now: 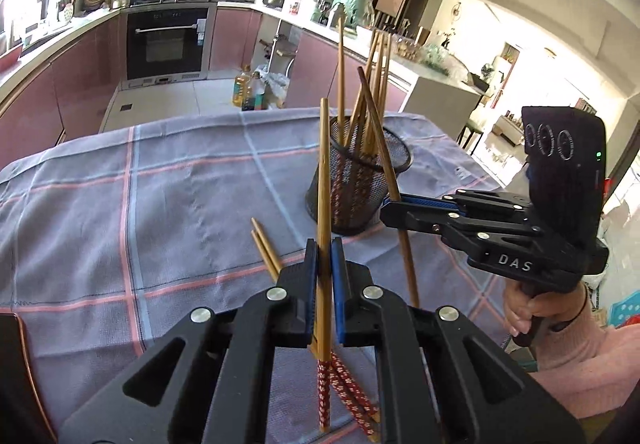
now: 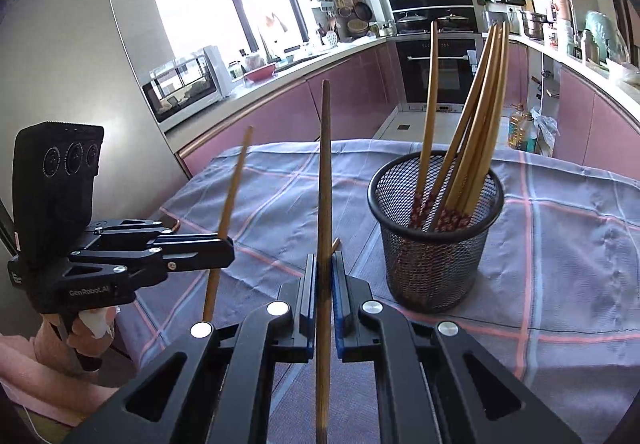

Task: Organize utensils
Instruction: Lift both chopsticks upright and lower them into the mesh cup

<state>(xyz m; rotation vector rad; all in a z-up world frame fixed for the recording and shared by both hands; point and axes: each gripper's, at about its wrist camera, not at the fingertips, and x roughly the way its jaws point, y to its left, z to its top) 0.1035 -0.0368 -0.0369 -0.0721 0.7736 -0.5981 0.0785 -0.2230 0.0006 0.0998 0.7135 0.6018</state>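
Bamboo chopstick (image 1: pixel 324 180) pinched upright in my left gripper (image 1: pixel 324 264); my right gripper (image 2: pixel 325 276) pinches another chopstick (image 2: pixel 325 180), mesh holder (image 2: pixel 436 244) far right.

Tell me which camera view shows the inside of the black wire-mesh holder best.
The right wrist view: it looks down past the black wire-mesh holder's full round rim at the wooden chopsticks standing inside. The left wrist view shows the holder lower and more side-on, partly blocked by the chopstick held in the left gripper.
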